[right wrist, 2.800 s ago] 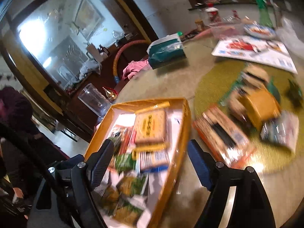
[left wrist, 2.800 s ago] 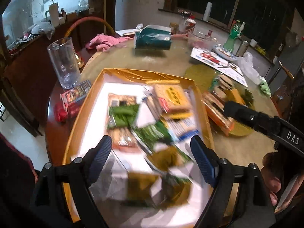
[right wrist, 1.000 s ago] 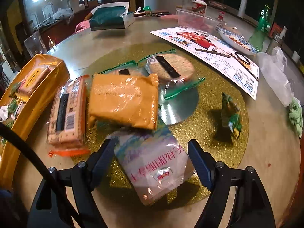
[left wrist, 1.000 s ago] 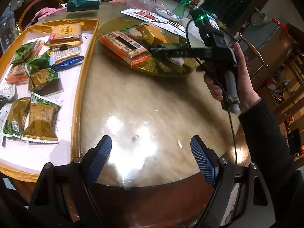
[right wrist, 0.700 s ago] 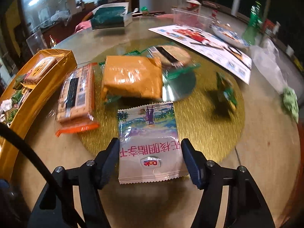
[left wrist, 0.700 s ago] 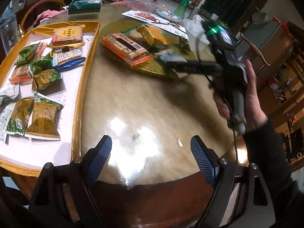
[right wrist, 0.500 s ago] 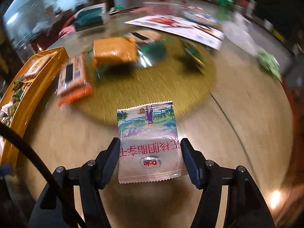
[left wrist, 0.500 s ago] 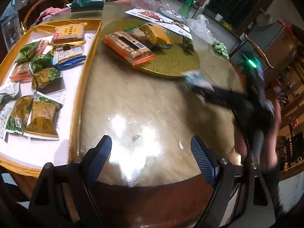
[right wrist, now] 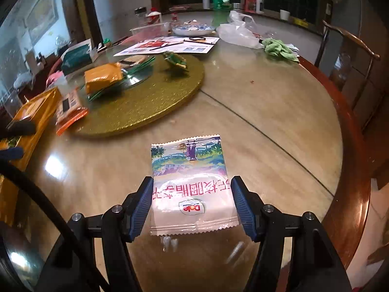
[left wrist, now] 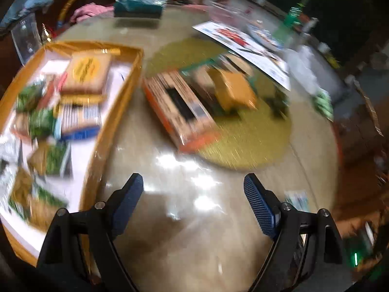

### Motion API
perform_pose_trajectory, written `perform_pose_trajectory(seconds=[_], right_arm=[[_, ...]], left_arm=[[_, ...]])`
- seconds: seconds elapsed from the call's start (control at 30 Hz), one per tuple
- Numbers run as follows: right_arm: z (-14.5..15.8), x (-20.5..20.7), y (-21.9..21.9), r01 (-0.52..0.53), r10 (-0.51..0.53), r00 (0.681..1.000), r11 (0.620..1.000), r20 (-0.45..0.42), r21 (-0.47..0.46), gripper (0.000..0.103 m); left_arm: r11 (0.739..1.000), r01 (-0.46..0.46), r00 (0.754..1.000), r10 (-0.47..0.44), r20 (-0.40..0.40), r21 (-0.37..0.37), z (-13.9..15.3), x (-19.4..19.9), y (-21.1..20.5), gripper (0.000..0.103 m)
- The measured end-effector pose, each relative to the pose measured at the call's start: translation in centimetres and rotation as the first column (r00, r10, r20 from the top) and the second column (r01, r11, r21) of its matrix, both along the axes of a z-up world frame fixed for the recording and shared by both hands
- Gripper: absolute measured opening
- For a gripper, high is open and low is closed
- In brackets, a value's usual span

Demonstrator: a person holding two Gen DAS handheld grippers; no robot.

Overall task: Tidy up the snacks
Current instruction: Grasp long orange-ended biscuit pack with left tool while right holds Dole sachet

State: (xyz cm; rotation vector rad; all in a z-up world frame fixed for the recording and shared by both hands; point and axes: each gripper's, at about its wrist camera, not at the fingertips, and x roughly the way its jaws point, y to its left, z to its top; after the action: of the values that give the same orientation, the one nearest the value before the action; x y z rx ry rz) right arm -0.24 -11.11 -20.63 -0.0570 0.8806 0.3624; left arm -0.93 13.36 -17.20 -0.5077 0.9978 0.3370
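The light, crinkly, slippery Dole snack packet (right wrist: pixel 188 185) is pinched across its sides by the right claw (right wrist: pixel 191 205), while the left claw (left wrist: pixel 193 203) is held spread and empty.

The right gripper (right wrist: pixel 192 205) holds a pink snack bag (right wrist: pixel 189 185) by its two sides, and its blue pads press the bag's edges. The bag has a picture of trees on it. Farther back on the shiny round table (right wrist: pixel 267 112), a gold round mat (right wrist: pixel 150 102) holds an orange packet (right wrist: pixel 102 76). A green cloth (right wrist: pixel 279 48) lies far behind.
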Motion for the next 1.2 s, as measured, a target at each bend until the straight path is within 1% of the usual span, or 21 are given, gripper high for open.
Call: perform_pose_trajectory(seconds=[0.07, 0.1, 0.23, 0.33, 0.4, 0.43, 0.47, 0.5, 0.53, 0.57, 0.6, 0.67, 0.7, 0.77, 0.83, 0.9, 0.93, 1.03, 1.1, 1.2], right_arm=[[-0.1, 0.1, 0.0, -0.002, 0.002, 1.000, 1.000, -0.001, 0.010, 0.065], [-0.1, -0.1, 0.0, -0.002, 0.002, 1.000, 1.000, -0.002, 0.017, 0.065], [-0.2, -0.2, -0.6, -0.001, 0.001, 1.000, 0.998, -0.007, 0.060, 0.065], [-0.2, -0.3, -0.6, -0.005, 0.006, 1.000, 0.998, -0.007, 0.062, 0.065], [-0.1, -0.3, -0.6, -0.006, 0.006, 1.000, 0.998, -0.007, 0.063, 0.065], [-0.1, -0.2, -0.6, -0.006, 0.006, 1.000, 0.998, -0.008, 0.065, 0.065], [-0.1, -0.2, -0.6, -0.007, 0.007, 1.000, 0.998, -0.008, 0.068, 0.065], [-0.1, -0.3, -0.7, -0.008, 0.008, 1.000, 0.997, -0.008, 0.073, 0.065], [-0.1, -0.3, -0.8, -0.010, 0.011, 1.000, 0.997, -0.009, 0.077, 0.065], [-0.1, -0.3, -0.8, -0.011, 0.012, 1.000, 0.997, -0.009, 0.079, 0.065], [-0.1, -0.2, -0.8, -0.012, 0.013, 1.000, 0.997, -0.009, 0.079, 0.065], [-0.1, -0.2, -0.8, -0.014, 0.014, 1.000, 0.997, -0.008, 0.075, 0.065], [-0.1, -0.2, -0.8, -0.015, 0.016, 1.000, 0.997, -0.009, 0.076, 0.065], [-0.1, -0.3, -0.9, -0.016, 0.016, 1.000, 0.997, -0.009, 0.080, 0.066], [-0.1, -0.3, -0.8, -0.018, 0.019, 1.000, 0.996, -0.010, 0.083, 0.066], [0.0, -0.4, -0.6, -0.046, 0.047, 0.999, 0.995, -0.010, 0.090, 0.066], [0.0, -0.5, -0.4, -0.062, 0.063, 0.998, 0.994, -0.009, 0.090, 0.066], [0.0, -0.5, -0.3, -0.074, 0.075, 0.997, 0.993, -0.010, 0.097, 0.066], [0.0, -0.4, -0.3, -0.074, 0.075, 0.997, 0.992, -0.010, 0.097, 0.066], [0.0, -0.4, -0.3, -0.074, 0.075, 0.997, 0.993, -0.010, 0.095, 0.066]], left_arm=[[0.998, -0.054, 0.998, 0.054, -0.013, 0.033, -0.3, 2.1, 0.9, 0.085], [0.997, -0.065, 0.998, 0.065, -0.016, 0.038, -0.5, 2.8, 1.1, 0.085], [0.992, -0.125, 0.991, 0.126, -0.034, 0.022, -1.2, 5.8, 2.2, 0.085], [0.987, -0.147, 0.985, 0.152, -0.076, 0.072, -1.8, 7.8, 2.3, 0.085], [0.983, -0.152, 0.979, 0.165, -0.124, 0.106, -2.9, 8.6, 2.6, 0.085], [0.983, -0.139, 0.978, 0.155, -0.138, 0.119, -3.5, 8.6, 2.5, 0.084], [0.982, -0.125, 0.979, 0.145, -0.142, 0.139, -3.9, 8.4, 2.3, 0.081], [0.979, -0.101, 0.986, 0.123, -0.114, 0.175, -3.9, 7.8, 1.8, 0.076], [0.977, -0.063, 0.993, 0.082, -0.088, 0.203, -3.8, 7.1, 1.2, 0.065], [0.972, -0.017, 0.996, 0.038, -0.085, 0.235, -3.7, 6.0, 0.4, 0.063], [0.971, 0.016, 0.996, 0.005, -0.086, 0.237, -3.7, 4.9, 0.0, 0.063], [0.973, 0.078, 0.995, -0.061, -0.085, 0.216, -3.8, 2.2, -1.0, 0.062], [0.971, 0.114, 0.992, -0.098, -0.081, 0.212, -3.9, 0.2, -1.7, 0.062], [0.959, 0.168, 0.985, -0.156, -0.073, 0.229, -3.9, -3.0, -3.1, 0.062], [0.944, 0.231, 0.972, -0.214, -0.095, 0.237, -4.0, -5.9, -4.5, 0.062], [0.929, 0.285, 0.957, -0.264, -0.117, 0.236, -4.0, -7.8, -5.2, 0.063], [0.928, 0.294, 0.954, -0.270, -0.130, 0.229, -4.0, -8.1, -5.2, 0.068], [0.926, 0.316, 0.946, -0.292, -0.139, 0.206, -4.2, -7.5, -5.4, 0.075], [0.926, 0.311, 0.947, -0.282, -0.155, 0.215, -4.2, -7.1, -5.8, 0.077], [0.923, 0.322, 0.943, -0.293, -0.158, 0.209, -4.2, -6.0, -6.2, 0.080]])
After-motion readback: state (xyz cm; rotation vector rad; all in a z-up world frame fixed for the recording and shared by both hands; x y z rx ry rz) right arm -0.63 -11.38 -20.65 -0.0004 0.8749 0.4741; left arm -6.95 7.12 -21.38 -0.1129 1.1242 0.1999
